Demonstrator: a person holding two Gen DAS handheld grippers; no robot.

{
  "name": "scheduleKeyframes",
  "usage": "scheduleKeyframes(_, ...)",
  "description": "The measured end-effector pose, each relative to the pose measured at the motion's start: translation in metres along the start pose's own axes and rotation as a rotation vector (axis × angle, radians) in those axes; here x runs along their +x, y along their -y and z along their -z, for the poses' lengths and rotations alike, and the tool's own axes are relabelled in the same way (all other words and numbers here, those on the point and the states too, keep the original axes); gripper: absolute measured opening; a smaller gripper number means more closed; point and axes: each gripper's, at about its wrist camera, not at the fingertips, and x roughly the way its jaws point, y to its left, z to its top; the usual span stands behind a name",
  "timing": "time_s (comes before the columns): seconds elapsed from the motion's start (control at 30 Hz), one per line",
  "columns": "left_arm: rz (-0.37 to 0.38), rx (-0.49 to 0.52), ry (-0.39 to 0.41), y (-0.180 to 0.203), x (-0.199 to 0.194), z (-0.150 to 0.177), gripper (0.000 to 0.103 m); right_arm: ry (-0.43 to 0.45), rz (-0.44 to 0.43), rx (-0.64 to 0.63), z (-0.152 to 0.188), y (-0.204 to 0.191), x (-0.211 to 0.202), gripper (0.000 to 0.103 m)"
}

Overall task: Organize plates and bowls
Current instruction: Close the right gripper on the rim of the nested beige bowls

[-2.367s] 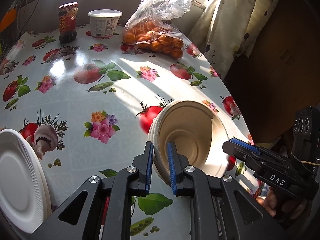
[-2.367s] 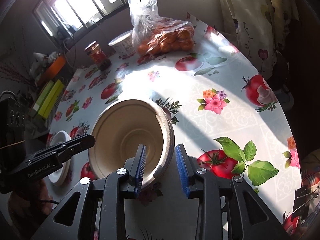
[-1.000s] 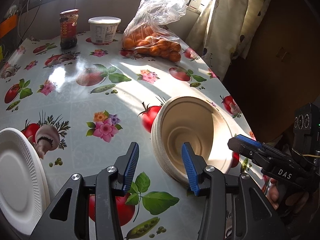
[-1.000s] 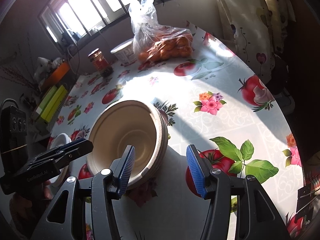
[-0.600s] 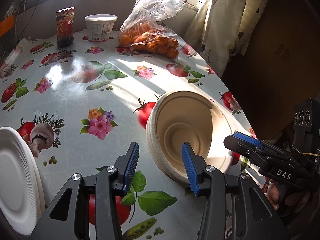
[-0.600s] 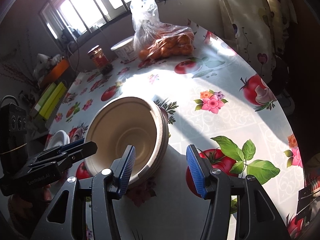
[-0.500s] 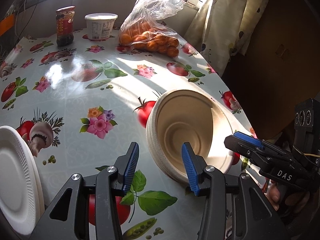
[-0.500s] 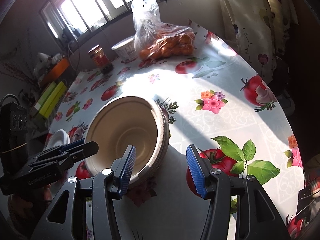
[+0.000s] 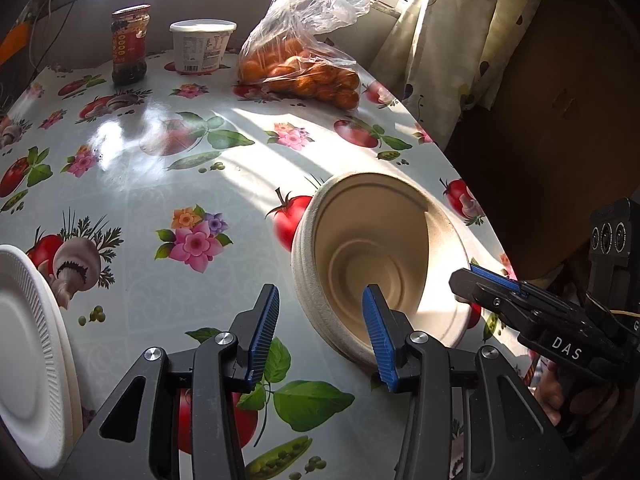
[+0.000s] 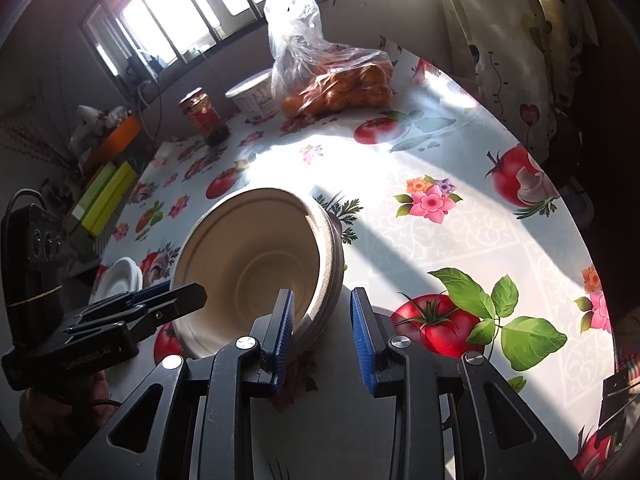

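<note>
Both grippers' fingers narrower than before, straddling bowl stack (image 9: 384,248) rim.

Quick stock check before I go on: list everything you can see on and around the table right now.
bowl stack: several nested, beige, near table edge, tilted
plates: at least two stacked, white, left of bowls
jar: one, dark with red label, far side
tub: one, white, beside jar
bag of oranges: one, clear plastic, right of tub
table: one, fruit-and-flower cloth
curtain: cream, patterned, by window
boxes: yellow-green, shelf beyond table
left gripper: open, jaws just closing, straddling bowl rim
right gripper: open, just closing around opposite rim
</note>
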Motion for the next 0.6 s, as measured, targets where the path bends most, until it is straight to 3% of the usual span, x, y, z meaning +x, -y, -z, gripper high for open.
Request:
scheduleKeyframes(0.37, -0.004, 0.007, -0.001, 0.0002, 0.0007, 0.0005, 0.028, 0.002, -0.009, 0.001, 0.0002, -0.0017, -0.0008, 0.02)
scheduleKeyframes(0.6, -0.015, 0.014, 0.002, 0.0012, 0.0011, 0.0004, 0.026, 0.001, -0.008, 0.001, 0.0002, -0.0008, -0.0007, 0.02)
